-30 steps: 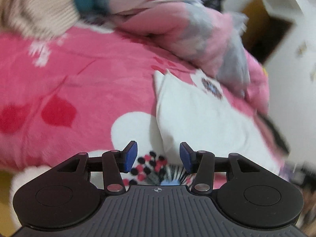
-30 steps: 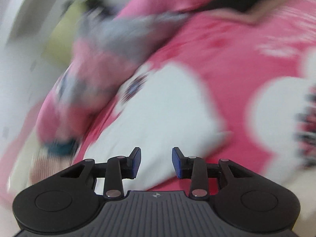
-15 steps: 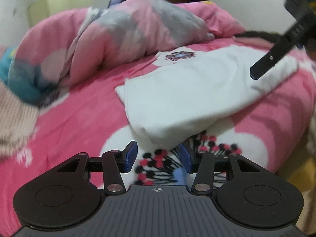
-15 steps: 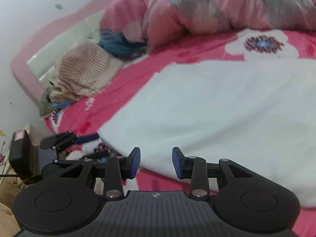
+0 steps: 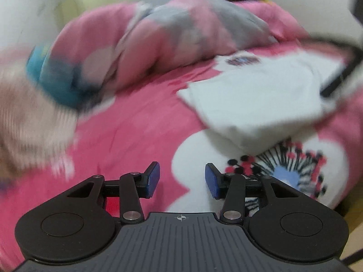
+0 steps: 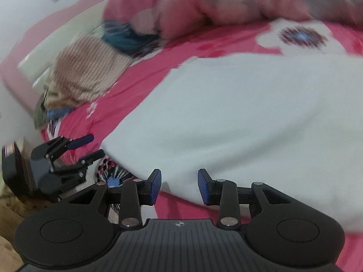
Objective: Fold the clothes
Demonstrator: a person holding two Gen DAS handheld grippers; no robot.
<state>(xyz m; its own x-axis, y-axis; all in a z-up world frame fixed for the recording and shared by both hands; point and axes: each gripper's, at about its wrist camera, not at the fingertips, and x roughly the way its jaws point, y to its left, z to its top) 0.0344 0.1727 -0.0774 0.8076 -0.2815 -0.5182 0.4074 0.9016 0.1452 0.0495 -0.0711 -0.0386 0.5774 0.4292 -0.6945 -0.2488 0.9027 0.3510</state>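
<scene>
While both wrist views are blurring at the edges, the readable facts are entered below.

Garment: white folded cloth (image 6: 238, 117) is lying flat on the pink bedspread (image 5: 140, 136), its near edge sitting just ahead of the right tool and its corner resting beside a printed flower with black and red dots (image 5: 283, 167).

Left gripper (image 5: 182, 179): jaws are standing apart and released, nothing between the blue pads (image 5: 153, 179); it is hovering over the bedspread, short of the cloth's near corner. In the right wrist view it is showing at the lower left (image 6: 87, 147), beside that corner, apart from the cloth.

Right gripper (image 6: 179, 186): jaws are standing apart, released; the cloth's edge is appearing in the gap behind them, the pads not pressing on it. Contact with the cloth cannot be told.

Background: a crumpled pink and grey quilt (image 5: 181, 40) is lying at the far side of the bed; a beige ribbed knit (image 6: 88, 72) is sitting to the left, on a small heap of clothes, with a teal patch (image 6: 127, 38) just beyond it.

Bed frame: pink headboard (image 6: 45, 22) is running along the white wall.
</scene>
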